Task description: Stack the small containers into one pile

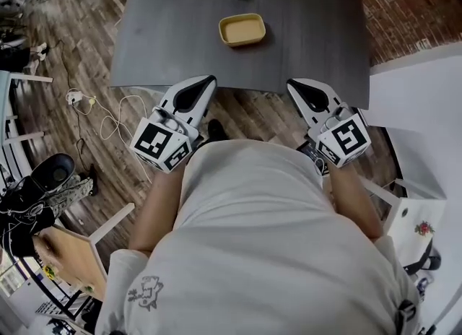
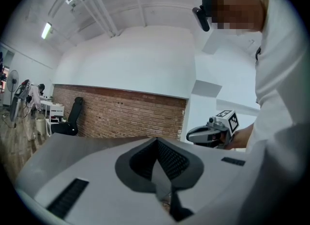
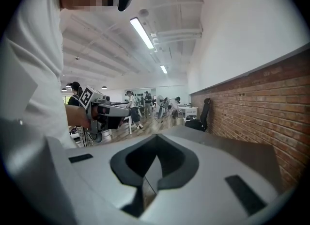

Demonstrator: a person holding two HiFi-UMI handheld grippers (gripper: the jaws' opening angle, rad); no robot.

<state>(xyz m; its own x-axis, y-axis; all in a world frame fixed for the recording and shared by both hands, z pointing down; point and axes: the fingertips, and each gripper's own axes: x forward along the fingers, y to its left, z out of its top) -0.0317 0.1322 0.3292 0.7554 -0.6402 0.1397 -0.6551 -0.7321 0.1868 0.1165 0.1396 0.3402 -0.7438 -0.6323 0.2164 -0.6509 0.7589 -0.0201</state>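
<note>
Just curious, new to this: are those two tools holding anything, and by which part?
Nothing. The left tool and right tool are both shut and empty; the yellow container lies apart on the table.

The table (image 1: pixel 180 37) at upper centre looks matt dark grey; the yellow container (image 1: pixel 242 29) smooth, faintly glossy; the floor (image 1: pixel 79 30) at left worn wood planks; the brick wall (image 2: pixel 121 115) rough.

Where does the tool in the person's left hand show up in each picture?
Head view: left gripper left of centre, at the table's near edge.
Left gripper view: its own shut fingers fill the bottom.
Right gripper view: left gripper left of centre, in the person's hand.
Shared landmark: the brick wall, in all three.
</note>
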